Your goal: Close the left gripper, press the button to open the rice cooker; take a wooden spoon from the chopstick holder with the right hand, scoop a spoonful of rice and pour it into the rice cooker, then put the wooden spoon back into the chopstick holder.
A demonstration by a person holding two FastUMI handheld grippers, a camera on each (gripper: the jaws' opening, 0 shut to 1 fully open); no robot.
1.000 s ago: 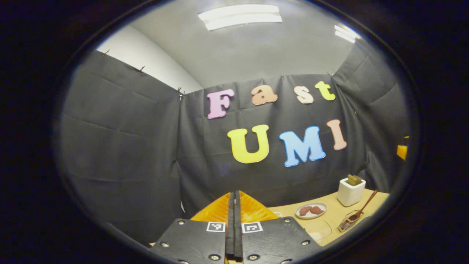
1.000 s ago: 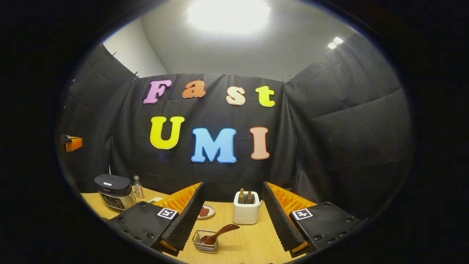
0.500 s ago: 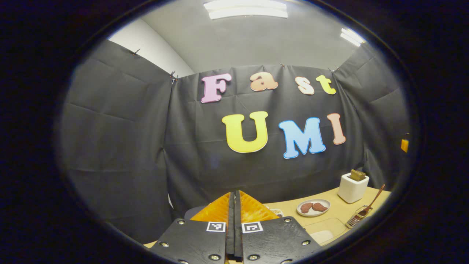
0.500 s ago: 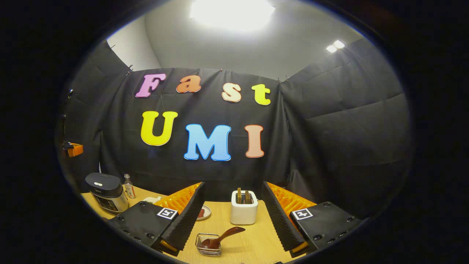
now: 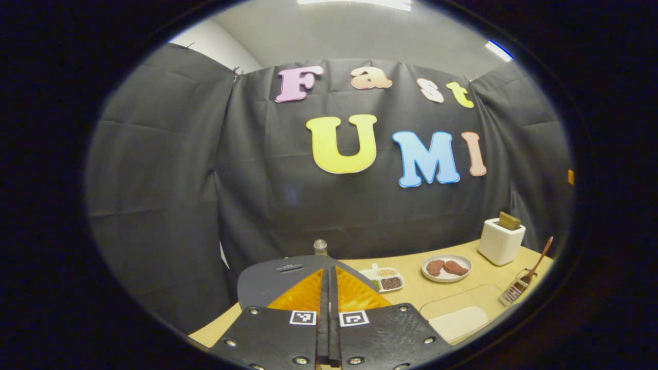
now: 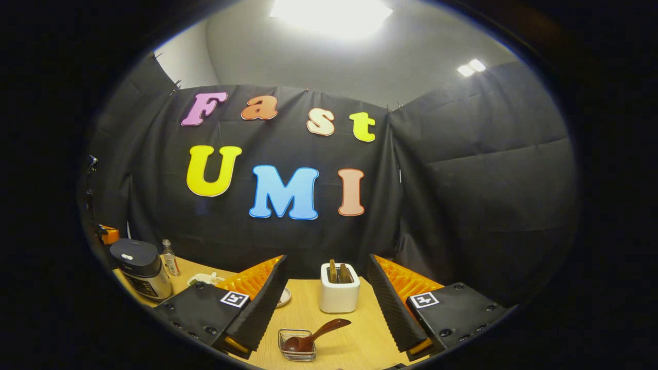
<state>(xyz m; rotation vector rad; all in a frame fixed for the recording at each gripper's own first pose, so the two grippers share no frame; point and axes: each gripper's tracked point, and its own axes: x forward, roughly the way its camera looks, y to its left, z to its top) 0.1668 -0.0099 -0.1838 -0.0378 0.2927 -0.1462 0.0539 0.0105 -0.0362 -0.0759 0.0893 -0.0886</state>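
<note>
A black-draped booth encloses a pale wooden table (image 6: pixel 349 339). The left gripper (image 5: pixel 329 313), fingers pressed together, hovers just above the closed dark rice cooker (image 5: pixel 280 275). The right gripper (image 6: pixel 326 303) is spread wide; the wooden spoon (image 6: pixel 313 336) rests in a wire chopstick holder (image 6: pixel 297 345) between its fingers, before a white toaster (image 6: pixel 338 290).

Dark rice cooker (image 6: pixel 139 267) lid down; wooden spoon (image 6: pixel 313 336) leaning in wire holder (image 6: pixel 298 345).
</note>
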